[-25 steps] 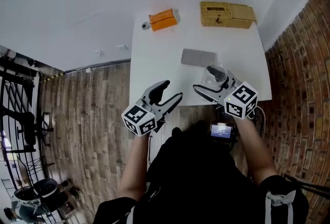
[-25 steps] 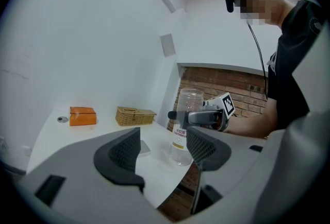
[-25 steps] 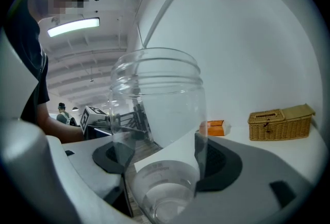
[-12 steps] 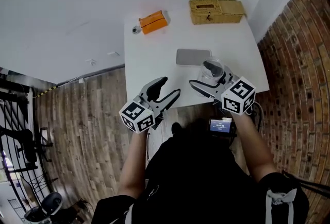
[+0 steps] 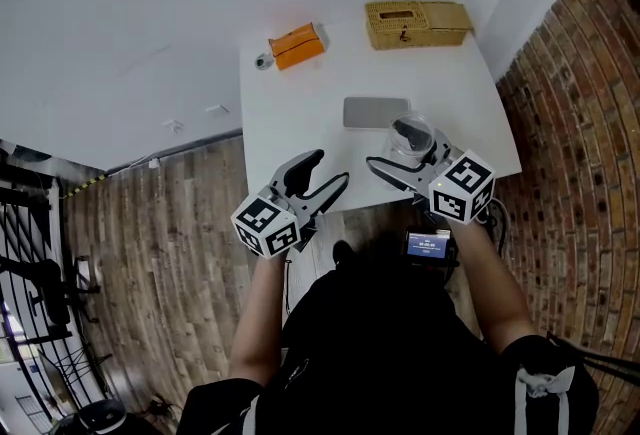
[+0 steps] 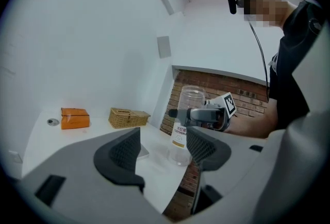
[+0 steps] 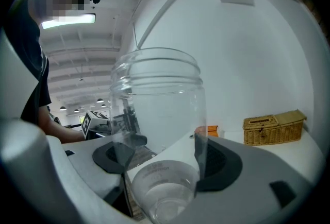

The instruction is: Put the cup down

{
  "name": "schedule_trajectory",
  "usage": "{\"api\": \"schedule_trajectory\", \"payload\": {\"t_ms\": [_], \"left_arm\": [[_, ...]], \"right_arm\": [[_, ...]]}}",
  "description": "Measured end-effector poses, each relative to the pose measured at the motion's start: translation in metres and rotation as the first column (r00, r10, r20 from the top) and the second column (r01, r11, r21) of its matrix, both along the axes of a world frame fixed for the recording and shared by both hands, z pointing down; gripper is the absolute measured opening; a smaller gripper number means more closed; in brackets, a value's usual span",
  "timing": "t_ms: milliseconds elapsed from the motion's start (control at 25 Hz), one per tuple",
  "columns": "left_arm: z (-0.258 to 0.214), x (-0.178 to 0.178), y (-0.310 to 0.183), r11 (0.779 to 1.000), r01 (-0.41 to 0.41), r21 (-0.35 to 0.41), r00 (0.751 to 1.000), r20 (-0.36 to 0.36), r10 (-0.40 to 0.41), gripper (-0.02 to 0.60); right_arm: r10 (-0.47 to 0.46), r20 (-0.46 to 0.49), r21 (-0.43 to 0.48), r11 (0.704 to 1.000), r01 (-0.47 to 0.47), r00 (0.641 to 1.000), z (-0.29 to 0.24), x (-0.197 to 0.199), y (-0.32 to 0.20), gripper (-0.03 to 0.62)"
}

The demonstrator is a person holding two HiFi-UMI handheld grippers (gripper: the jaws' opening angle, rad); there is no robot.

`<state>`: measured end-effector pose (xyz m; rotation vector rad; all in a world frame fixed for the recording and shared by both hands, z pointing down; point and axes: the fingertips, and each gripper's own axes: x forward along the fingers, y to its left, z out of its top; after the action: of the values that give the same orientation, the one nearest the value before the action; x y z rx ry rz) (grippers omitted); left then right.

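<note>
- Head view: white table (image 5: 300, 113) against the wall, brick to its right.
- Left gripper (image 5: 330, 170): over the table's near edge, jaws wide apart, nothing between them.
- Right gripper (image 7: 165, 153): jaws spread wide, pads clamped on both sides of the cup.
- Wicker basket (image 5: 417, 23): far right corner.
- Grey pad (image 5: 375, 112): flat, just behind the cup.
- Cup (image 6: 188, 115): clear, upright, base at the table's near right edge.
- Orange box (image 5: 298, 44): far left.

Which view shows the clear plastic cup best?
Left gripper view: the clear plastic cup is seen side-on, rim to base. Right gripper view shows it close-up between the jaws; head view shows only its rim from above.
</note>
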<state>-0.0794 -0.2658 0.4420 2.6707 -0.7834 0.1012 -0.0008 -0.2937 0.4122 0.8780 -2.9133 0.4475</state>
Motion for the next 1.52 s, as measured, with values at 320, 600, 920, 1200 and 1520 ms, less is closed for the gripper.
{"api": "schedule_trajectory", "payload": {"t_ms": [320, 600, 920, 1200, 1520], "left_arm": [[-0.004, 0.003, 0.002, 1.0, -0.023, 0.008, 1.0, -0.012, 0.023, 0.264], [-0.005, 0.003, -0.003, 1.0, -0.016, 0.007, 1.0, -0.009, 0.016, 0.259], [-0.002, -0.003, -0.009, 1.0, -0.002, -0.02, 1.0, -0.015, 0.002, 0.245], [-0.004, -0.003, -0.018, 0.999, 0.025, -0.023, 1.0, -0.001, -0.025, 0.241], [0.005, -0.009, -0.017, 0.995, 0.071, -0.07, 0.997, 0.003, -0.071, 0.235]], "right_arm": [[-0.014, -0.004, 0.002, 1.0, 0.014, 1.0, -0.001, -0.003, 0.0, 0.376], [-0.02, -0.003, -0.004, 1.0, 0.02, 1.0, 0.005, -0.001, -0.01, 0.376], [-0.031, -0.017, -0.027, 0.999, 0.03, 0.999, 0.035, -0.005, -0.047, 0.376], [-0.014, -0.082, 0.045, 0.999, 0.018, 0.997, 0.057, -0.009, -0.106, 0.376], [-0.03, -0.085, 0.041, 0.999, 0.034, 0.996, 0.091, -0.034, -0.158, 0.374]]}}
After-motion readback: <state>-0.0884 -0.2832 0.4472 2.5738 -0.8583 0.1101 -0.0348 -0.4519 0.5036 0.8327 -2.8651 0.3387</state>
